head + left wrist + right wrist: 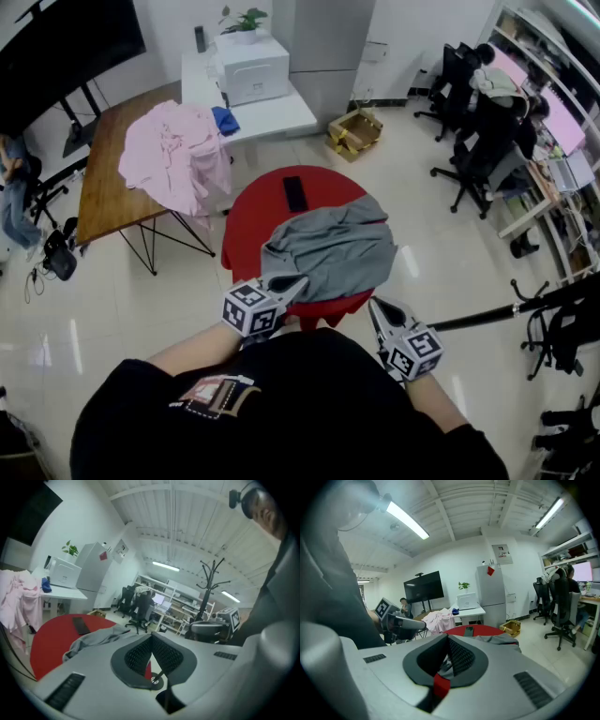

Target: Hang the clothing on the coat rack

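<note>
The red round table (258,211) stands straight ahead of both grippers, and the black coat rack (478,317) rises just out to the right of the right gripper (376,303). The grey garment (333,248) lies crumpled on the table's near half, its edge at the tip of the left gripper (300,281) and just ahead-left of the right one. Both grippers have their jaws closed tip to tip and hold nothing, and a black phone (294,193) lies beyond the garment.

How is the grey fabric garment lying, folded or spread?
Spread: the grey fabric garment lies rumpled and unfolded across the round red table.
</note>
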